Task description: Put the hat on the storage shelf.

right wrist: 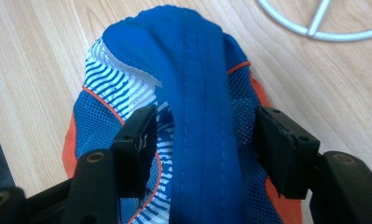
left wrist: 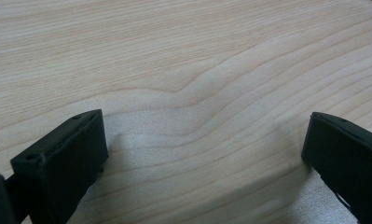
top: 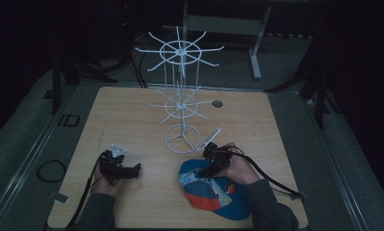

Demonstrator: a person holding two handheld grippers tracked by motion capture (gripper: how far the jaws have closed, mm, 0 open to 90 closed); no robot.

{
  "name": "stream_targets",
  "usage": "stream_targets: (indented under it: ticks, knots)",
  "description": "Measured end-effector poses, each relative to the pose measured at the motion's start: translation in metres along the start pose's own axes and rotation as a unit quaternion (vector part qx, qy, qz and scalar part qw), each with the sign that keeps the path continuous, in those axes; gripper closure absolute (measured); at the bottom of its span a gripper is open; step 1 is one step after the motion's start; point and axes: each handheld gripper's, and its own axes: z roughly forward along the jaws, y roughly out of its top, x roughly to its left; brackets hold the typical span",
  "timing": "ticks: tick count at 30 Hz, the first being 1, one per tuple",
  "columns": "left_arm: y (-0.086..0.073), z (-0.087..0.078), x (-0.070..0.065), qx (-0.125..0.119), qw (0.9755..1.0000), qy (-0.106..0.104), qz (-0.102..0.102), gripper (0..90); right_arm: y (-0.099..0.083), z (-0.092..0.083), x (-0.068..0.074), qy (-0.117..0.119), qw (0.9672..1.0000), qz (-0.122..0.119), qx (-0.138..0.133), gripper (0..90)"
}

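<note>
A blue, orange and white-striped mesh cap (top: 213, 190) lies on the wooden table (top: 127, 115) near its front edge, right of centre. My right gripper (top: 209, 169) is down on the cap. In the right gripper view its jaws stand on either side of a raised blue band of the cap (right wrist: 197, 84), and the right gripper (right wrist: 207, 135) is open, with small gaps beside the band. My left gripper (top: 133, 170) rests at the front left, pointing right. It (left wrist: 204, 140) is open over bare wood (left wrist: 183, 56).
A white wire display rack (top: 181, 103) with two tiers of radiating hooks stands mid-table; its ring base (right wrist: 314, 32) lies just beyond the cap. A small dark hole (top: 217, 103) sits in the tabletop behind the rack. Cables trail off the front edge.
</note>
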Motion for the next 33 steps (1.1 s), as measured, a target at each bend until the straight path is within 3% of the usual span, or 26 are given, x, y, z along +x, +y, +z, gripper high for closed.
stream_targets:
  ticks: [5,7,12,15,24,33]
  knots:
    - [0.0,0.0,0.0,0.0,1.0,0.0,0.001,0.2,0.001,0.006,-0.003,0.015,0.9996,-0.006,0.024,45.8]
    - [0.0,0.0,0.0,0.0,1.0,0.0,0.001,0.2,0.002,0.01,-0.006,0.033,0.9986,-0.01,0.04,54.5]
    - [0.0,0.0,0.0,0.0,1.0,0.0,0.001,0.2,0.001,0.013,-0.005,0.048,0.9967,-0.029,0.059,82.3]
    - [0.0,0.0,0.0,0.0,1.0,0.0,0.0,0.2,0.0,0.007,-0.003,0.044,0.9972,-0.037,0.047,86.7]
    - [0.0,0.0,0.0,0.0,1.0,0.0,0.0,0.2,-0.004,-0.025,-0.002,0.034,0.9986,-0.039,-0.016,87.3]
    - [0.0,0.0,0.0,0.002,1.0,-0.001,0.001,0.2,-0.01,-0.054,0.0,0.025,0.9961,-0.04,-0.075,87.3]
